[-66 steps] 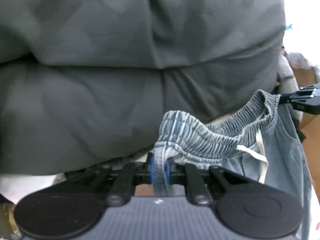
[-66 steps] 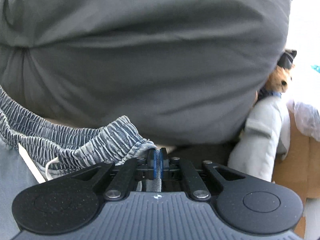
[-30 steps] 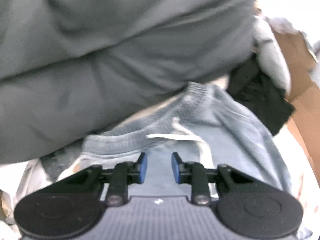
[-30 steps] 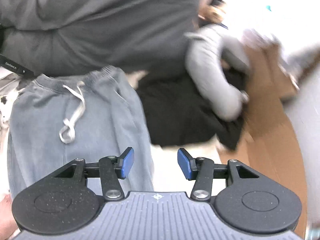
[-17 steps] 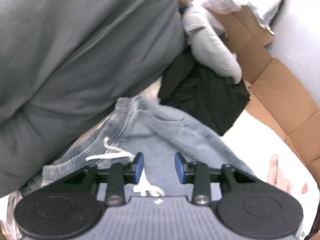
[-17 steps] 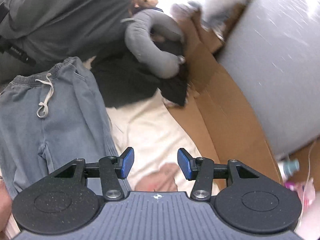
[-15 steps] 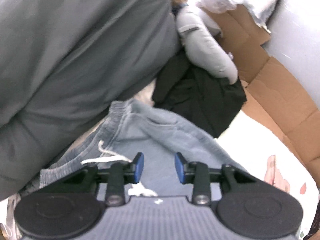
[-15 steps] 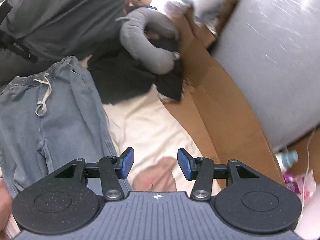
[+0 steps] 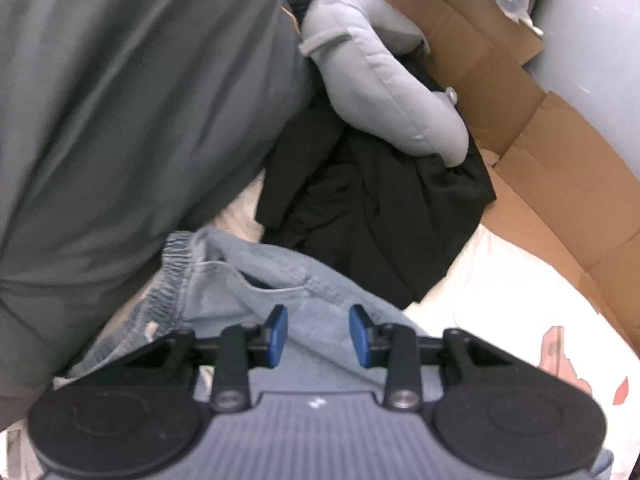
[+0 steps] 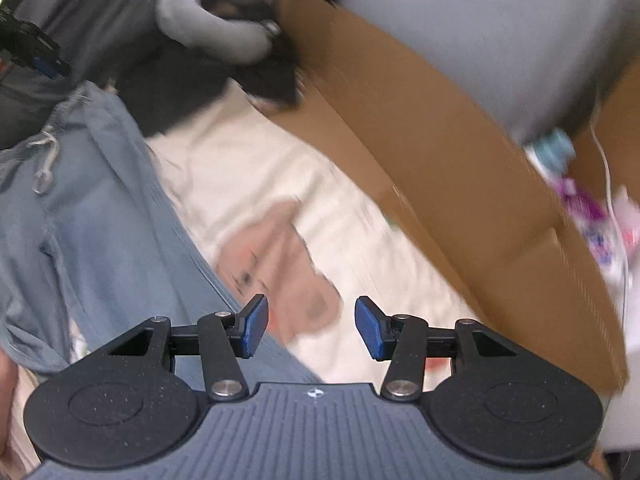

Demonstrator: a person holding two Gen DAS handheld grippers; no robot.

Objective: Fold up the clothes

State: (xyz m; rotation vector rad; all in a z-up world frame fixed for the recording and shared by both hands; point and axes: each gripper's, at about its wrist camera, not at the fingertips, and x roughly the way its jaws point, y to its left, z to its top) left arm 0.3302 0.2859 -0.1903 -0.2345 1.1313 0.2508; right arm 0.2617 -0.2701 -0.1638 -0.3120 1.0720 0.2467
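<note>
Left gripper (image 9: 319, 335) apart above jeans (image 9: 256, 280), right gripper (image 10: 311, 328) apart, blurred sheet (image 10: 256, 168) beside cardboard (image 10: 420, 152)

Two wrist views, both steeply downward and close over the cream sheet (image 10: 248, 168), sharing light-blue drawstring trousers (image 9: 256, 276) and grey neck pillow (image 9: 380, 92)

Both the left gripper (image 9: 318, 336) and the right gripper (image 10: 311, 327) have black linkage arms, silver screws, blue pads and ribbed grey housings, apparently identical.
</note>
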